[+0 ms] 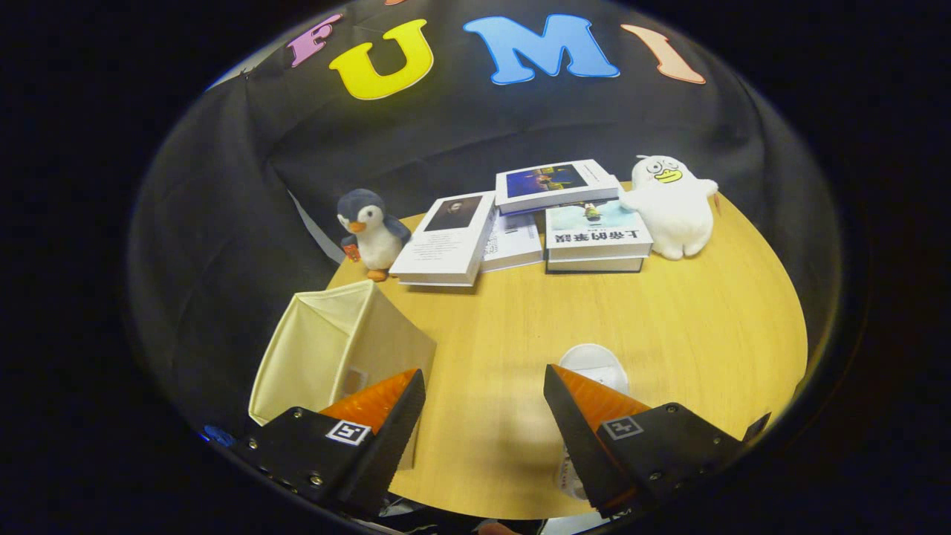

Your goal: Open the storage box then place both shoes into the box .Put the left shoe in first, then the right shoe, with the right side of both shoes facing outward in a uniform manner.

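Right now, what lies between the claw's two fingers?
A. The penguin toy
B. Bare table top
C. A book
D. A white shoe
B. The claw is open with only bare wooden table between its fingers; the white shoe lies behind one finger, the cream storage box behind the other, and the penguin toy and books sit far beyond.
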`<control>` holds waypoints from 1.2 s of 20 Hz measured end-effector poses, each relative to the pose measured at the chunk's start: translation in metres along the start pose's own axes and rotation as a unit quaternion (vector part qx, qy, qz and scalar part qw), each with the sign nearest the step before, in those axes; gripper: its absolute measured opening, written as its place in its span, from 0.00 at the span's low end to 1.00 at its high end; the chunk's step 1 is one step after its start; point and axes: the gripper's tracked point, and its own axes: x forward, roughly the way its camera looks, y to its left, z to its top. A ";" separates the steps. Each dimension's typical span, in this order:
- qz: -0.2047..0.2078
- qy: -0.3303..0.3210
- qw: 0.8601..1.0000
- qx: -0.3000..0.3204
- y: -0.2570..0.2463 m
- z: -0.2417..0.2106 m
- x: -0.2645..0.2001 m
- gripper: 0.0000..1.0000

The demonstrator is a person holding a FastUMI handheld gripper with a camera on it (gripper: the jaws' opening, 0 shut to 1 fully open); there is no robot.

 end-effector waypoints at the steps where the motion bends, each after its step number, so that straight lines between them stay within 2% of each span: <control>1: -0.013 0.005 1.000 -0.008 -0.014 -0.005 0.003 0.97; 7: -0.073 0.033 0.996 -0.023 -0.074 -0.035 0.018 0.97; 12: -0.102 0.062 0.993 -0.009 -0.109 -0.057 0.029 0.97; 16: -0.125 0.094 0.988 -0.021 -0.129 -0.079 0.032 0.97; 24: -0.134 0.129 0.982 -0.019 -0.135 -0.102 0.046 0.97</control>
